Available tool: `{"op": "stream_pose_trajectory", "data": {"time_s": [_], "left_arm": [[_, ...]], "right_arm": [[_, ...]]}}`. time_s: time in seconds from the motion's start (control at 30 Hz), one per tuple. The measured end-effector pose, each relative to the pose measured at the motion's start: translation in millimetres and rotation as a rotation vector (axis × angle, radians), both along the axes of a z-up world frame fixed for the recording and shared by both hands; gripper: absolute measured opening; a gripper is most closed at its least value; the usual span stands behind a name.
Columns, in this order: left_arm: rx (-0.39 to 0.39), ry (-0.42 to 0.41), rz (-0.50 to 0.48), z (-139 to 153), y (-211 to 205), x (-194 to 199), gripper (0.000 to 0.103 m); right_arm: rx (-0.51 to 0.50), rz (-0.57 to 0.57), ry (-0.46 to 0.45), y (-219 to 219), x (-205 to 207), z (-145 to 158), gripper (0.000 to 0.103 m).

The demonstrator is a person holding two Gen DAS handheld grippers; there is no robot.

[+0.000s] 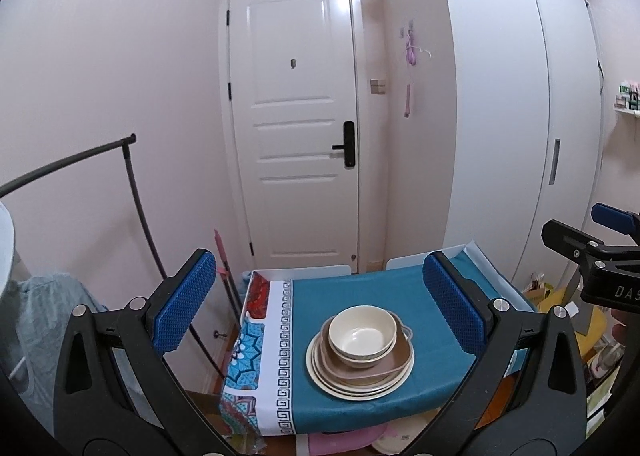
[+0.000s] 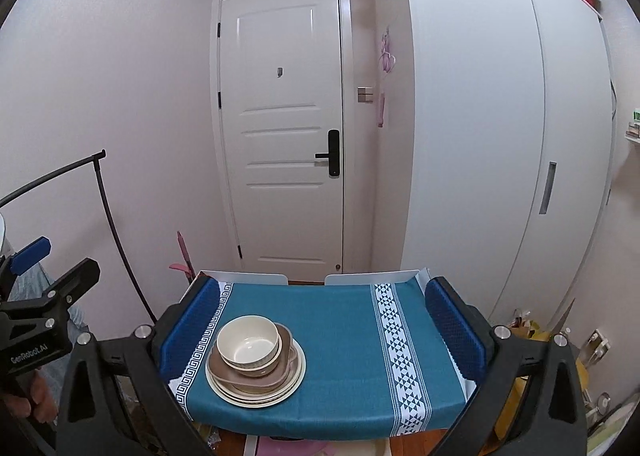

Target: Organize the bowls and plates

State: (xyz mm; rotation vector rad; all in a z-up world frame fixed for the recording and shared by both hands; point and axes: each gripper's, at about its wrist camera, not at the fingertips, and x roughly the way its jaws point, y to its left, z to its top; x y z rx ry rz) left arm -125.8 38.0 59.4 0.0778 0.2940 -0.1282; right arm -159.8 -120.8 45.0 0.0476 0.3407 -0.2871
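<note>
A stack of dishes stands on a small table covered with a teal cloth. A cream bowl sits on top, nested in a brown bowl, on a brown squarish plate and several cream plates. My left gripper is open and empty, held above and in front of the stack. My right gripper is open and empty, with the stack near its left finger. Each gripper shows at the edge of the other's view.
A white door is behind the table. A white wardrobe fills the right. A black clothes rail stands at the left. Clutter lies on the floor at the right.
</note>
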Motion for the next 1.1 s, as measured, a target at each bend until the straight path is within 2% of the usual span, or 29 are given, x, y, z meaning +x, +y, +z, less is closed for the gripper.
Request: {"op": "stream_pose_trajectory", "data": {"time_s": [0.37, 1.1], "left_arm": [[0.032, -0.017, 0.008, 0.5, -2.8, 0.4, 0.103], [0.03, -0.012, 0.016, 2.6, 0.4, 6.3, 0.103]], "right_arm": [[0.005, -0.01, 0.007, 1.7, 3.1, -1.6, 0.102], [0.01, -0.017, 0.013, 0.8, 6.1, -2.8, 0.102]]}}
